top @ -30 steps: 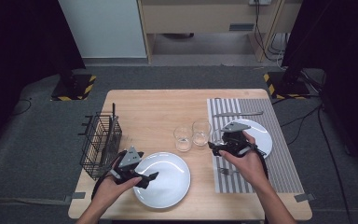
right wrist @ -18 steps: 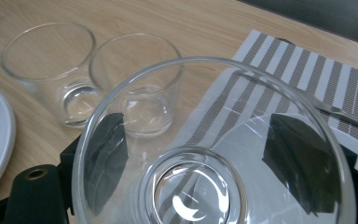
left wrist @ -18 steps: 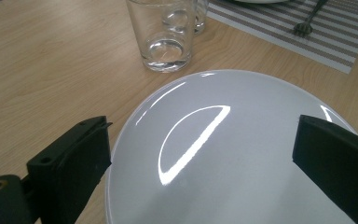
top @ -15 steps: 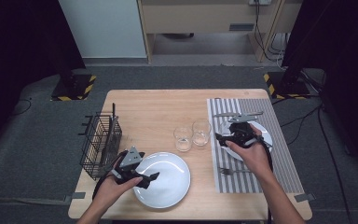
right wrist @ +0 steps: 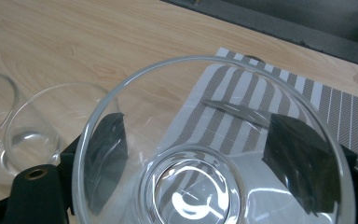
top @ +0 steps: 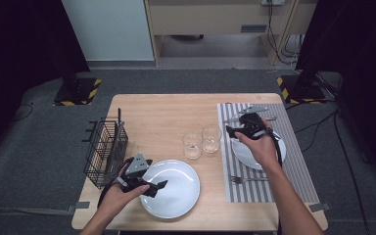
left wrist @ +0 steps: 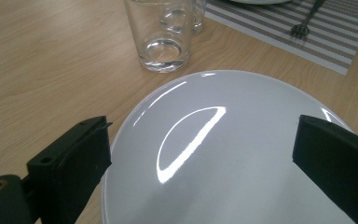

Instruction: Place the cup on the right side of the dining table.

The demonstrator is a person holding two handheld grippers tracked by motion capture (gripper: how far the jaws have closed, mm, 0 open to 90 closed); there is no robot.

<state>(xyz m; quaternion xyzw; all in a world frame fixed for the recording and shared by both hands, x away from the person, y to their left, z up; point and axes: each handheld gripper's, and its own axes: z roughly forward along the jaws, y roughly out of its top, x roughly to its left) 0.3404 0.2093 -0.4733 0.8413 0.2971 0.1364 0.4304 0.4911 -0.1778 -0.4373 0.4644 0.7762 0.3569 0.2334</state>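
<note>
Glass bowl (right wrist: 205,154): clear, held in right gripper (right wrist: 200,158), jaws closed on its wall from both sides, one black jaw at left of bowl, one at right, both seen through the glass in right gripper view. Bowl sits centre to lower frame there, rim up, base showing striped mat beneath.

High view: right gripper (top: 247,128) at centre-right of frame, above the upper left part of the small white plate (top: 274,155), which lies on the striped placemat (top: 298,166). Bowl itself too faint to make out in that view. Knife (right wrist: 235,113) lies on mat beyond bowl, upper centre of right gripper view. Fork (top: 247,179) on mat, lower part, below small plate.

Two drinking glasses (top: 201,141) stand side by side on bare wood, centre frame, just left of mat; both empty.

Left gripper (top: 144,182) lower left of high view, over left edge of large white plate (top: 176,188). Jaws wide apart, nothing between, per left gripper view; plate (left wrist: 223,158) below them, whether touching cannot tell.

Wire basket (top: 105,152) at left table edge, just beside left hand. Table (top: 161,112) light wood.
</note>
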